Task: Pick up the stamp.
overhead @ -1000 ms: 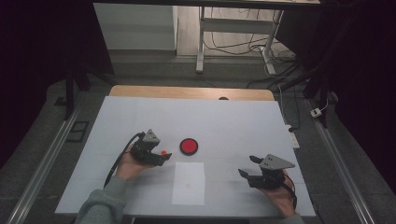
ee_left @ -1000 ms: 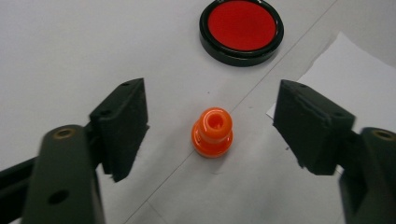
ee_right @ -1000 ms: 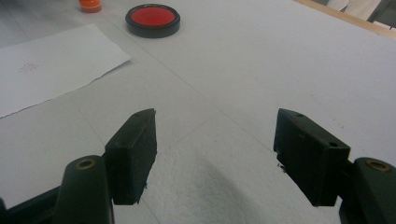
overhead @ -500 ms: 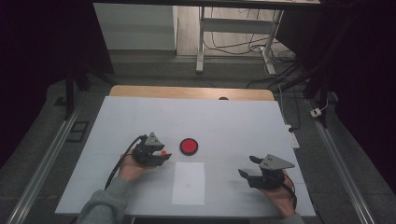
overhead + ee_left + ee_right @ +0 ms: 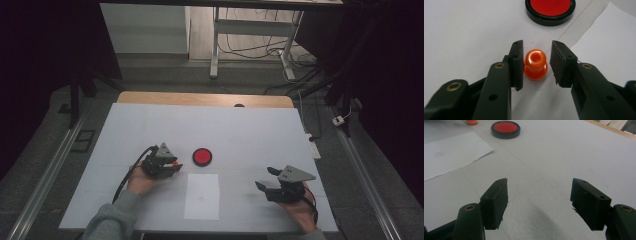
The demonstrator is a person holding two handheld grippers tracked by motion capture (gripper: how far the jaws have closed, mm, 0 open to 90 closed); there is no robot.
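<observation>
- My left gripper sits low on the tabletop, jaws just narrowed around an orange stamp.
- The stamp stands upright between the pads. The left pad seems to touch it; a thin gap remains at the right pad, so it is not yet clamped.
- A red ink pad lies just ahead of this gripper, white paper ahead to its right.
- My right gripper rests well apart, jaws wide and empty.
- Risk, as I judge it: uneven closing could tip or squirt the rounded, glossy stamp sideways, and a grip on its narrow neck might slip on lifting.
</observation>
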